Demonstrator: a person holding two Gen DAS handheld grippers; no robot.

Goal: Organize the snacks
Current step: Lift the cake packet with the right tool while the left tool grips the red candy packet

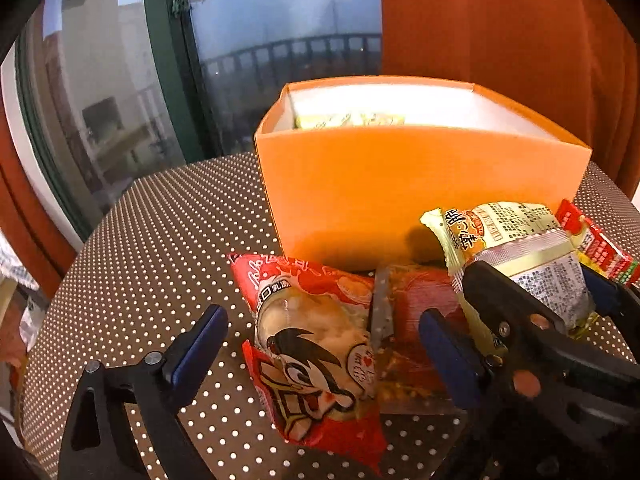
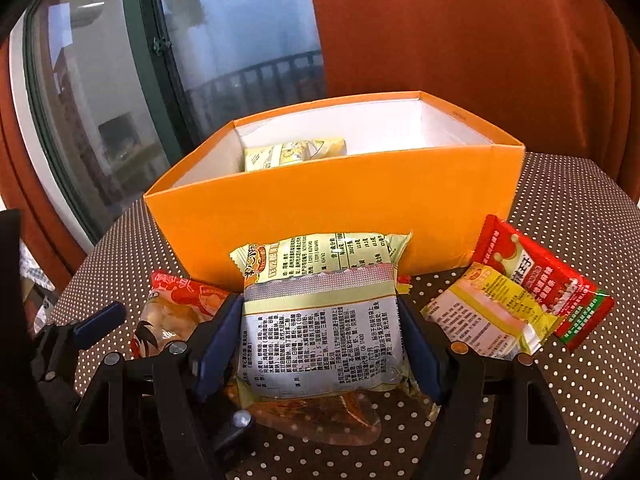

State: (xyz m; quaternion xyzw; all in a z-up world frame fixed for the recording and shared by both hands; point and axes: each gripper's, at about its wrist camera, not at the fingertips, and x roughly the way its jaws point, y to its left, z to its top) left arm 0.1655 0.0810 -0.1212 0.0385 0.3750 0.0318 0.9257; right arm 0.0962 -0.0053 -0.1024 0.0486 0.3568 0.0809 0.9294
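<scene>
Right now the right gripper (image 2: 320, 340) has its two blue pads pressed on the sides of a pale yellow snack pack (image 2: 320, 320), which sits in front of the orange box (image 2: 320, 216), at six o'clock from it. The left gripper (image 1: 320, 344) stands wide, gripping nothing; the red cartoon packet (image 1: 316, 356) lies flat between its fingers (image 1: 200, 344) on the dotted tablecloth (image 1: 160, 240), apparently untouched. A clear-wrapped reddish snack (image 1: 416, 320) lies just at three o'clock of that packet. At three o'clock of the held pack, in the right wrist view, a small yellow sachet (image 2: 484, 312) overlaps a red packet (image 2: 548, 280). One yellow pack (image 2: 296, 152) already lies inside the box, toward its ten o'clock corner.

These packs look light, puffy and slick; film wrappers crumple and can squirt out under a pinch. Judging by that, the best hold is across the padded middle, as the right gripper has it, not the thin sealed edges. The red packet probably wants the same.
</scene>
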